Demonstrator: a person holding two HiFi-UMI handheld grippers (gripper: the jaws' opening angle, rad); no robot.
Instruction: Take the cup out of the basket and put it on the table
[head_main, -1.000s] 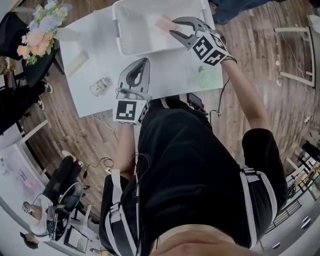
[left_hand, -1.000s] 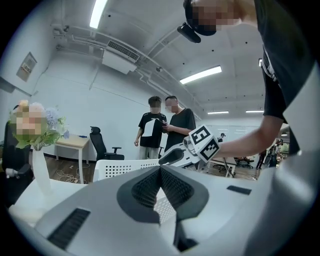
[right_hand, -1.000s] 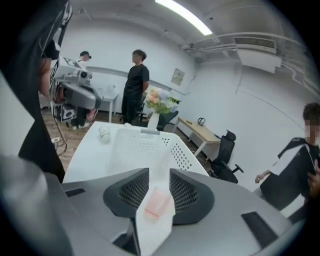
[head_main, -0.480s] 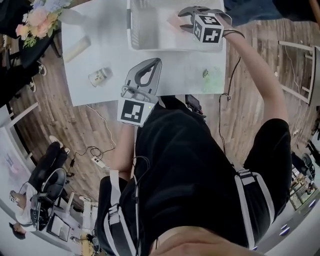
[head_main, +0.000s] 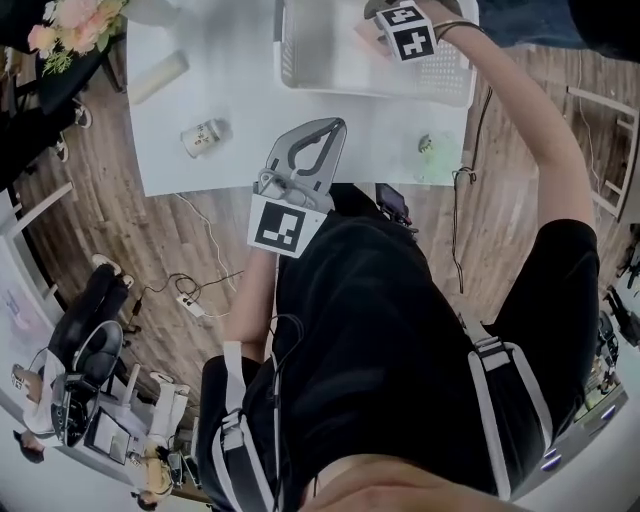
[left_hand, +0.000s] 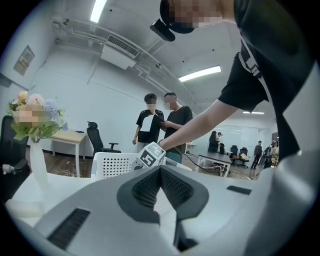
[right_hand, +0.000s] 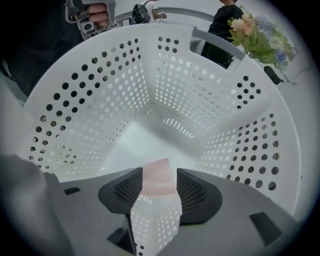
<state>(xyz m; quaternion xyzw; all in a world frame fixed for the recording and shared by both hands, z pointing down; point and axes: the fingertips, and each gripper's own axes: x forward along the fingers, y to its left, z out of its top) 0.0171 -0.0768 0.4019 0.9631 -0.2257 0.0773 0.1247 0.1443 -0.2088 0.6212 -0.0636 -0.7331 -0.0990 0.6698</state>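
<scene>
A white perforated basket stands at the far side of the white table. On its floor lies a pale pink cup, of which the head view catches only a glimpse. My right gripper points straight down into the basket. Its jaws have just been opening, and the cup lies between the pads without being pressed. In the head view this gripper sits at the top edge. My left gripper hovers over the table's near edge, shut and holding nothing; its view looks level toward the basket.
A small jar and a white cylinder lie on the table's left part. A green item sits near the right edge. Flowers stand at the far left corner. Two people stand beyond the table.
My right gripper has dropped down into the basket and rolled, with its jaws spread wider around the pink cup. The left gripper has stayed where it was.
</scene>
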